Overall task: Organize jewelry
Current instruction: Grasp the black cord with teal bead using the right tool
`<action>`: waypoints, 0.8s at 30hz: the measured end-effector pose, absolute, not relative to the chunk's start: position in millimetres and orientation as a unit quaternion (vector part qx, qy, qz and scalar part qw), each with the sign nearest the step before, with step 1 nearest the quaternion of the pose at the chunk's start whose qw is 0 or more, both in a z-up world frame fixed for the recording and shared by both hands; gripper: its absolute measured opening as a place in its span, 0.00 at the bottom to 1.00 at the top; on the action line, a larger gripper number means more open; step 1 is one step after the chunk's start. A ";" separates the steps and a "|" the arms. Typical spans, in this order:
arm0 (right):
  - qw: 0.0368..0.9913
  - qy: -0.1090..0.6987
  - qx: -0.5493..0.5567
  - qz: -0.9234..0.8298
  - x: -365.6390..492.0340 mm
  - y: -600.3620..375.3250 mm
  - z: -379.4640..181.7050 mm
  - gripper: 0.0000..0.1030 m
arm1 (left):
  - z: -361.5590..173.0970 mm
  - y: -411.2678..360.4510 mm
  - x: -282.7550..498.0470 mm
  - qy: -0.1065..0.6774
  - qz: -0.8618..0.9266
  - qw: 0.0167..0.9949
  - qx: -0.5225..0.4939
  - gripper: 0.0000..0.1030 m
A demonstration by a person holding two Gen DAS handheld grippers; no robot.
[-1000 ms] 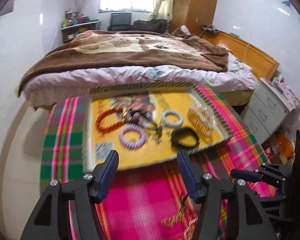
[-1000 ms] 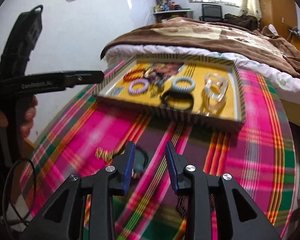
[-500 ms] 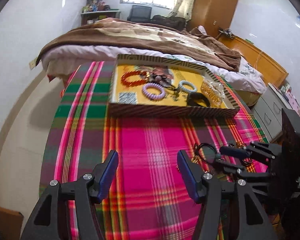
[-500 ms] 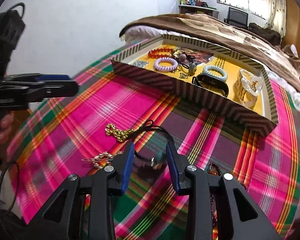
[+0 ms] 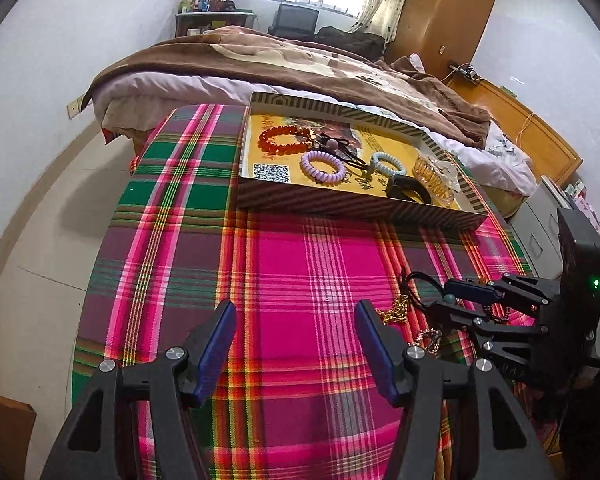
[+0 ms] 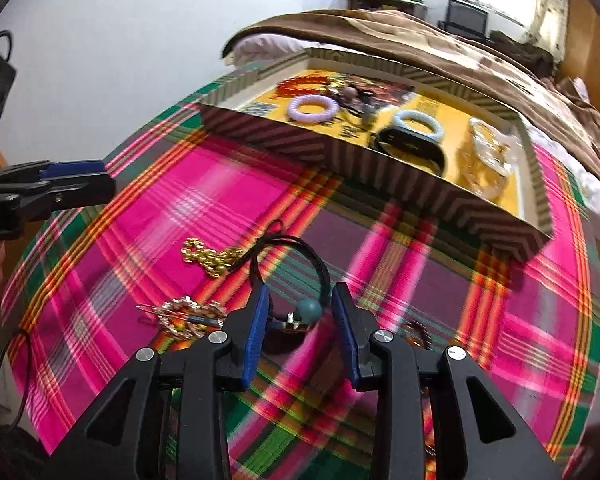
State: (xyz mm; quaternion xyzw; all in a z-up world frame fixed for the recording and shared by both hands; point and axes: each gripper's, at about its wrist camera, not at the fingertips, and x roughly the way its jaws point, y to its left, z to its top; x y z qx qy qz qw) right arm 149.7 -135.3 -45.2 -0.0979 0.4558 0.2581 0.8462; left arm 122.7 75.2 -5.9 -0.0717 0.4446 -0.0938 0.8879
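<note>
The right wrist view is smeared with motion blur, so the plaid cloth (image 6: 204,184) and the striped tray (image 6: 380,168) lose their detail. It still shows the right gripper (image 6: 300,300) low over the cloth, its blue pads parted around a teal bead (image 6: 311,310) on a black cord (image 6: 300,246), not pressing it. A gold chain (image 6: 208,258) and a sparkly clip (image 6: 188,316) lie just beside. A beaded piece to the right is half hidden behind the gripper's finger. The left wrist view is sharp: the left gripper (image 5: 292,340) hangs spread wide over bare cloth, holding nothing. It alone shows the tray's contents clearly: an orange bracelet (image 5: 286,140), a lilac coil (image 5: 323,168), a pale blue coil (image 5: 388,163) and a black band (image 5: 406,192).
</note>
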 end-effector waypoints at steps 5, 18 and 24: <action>0.848 0.450 -0.095 0.264 143.0 -141.9 -46.0 0.33 | -6.5 71.3 124.0 0.445 -0.100 0.887 -0.071 0.59; 0.865 0.437 -0.074 0.237 140.3 -151.8 -45.7 0.18 | -11.1 61.7 126.5 0.455 -0.101 0.883 -0.065 0.59; 0.882 0.413 -0.036 0.224 136.8 -172.2 -33.2 0.17 | -13.9 53.0 131.3 0.461 -0.104 0.880 -0.052 0.59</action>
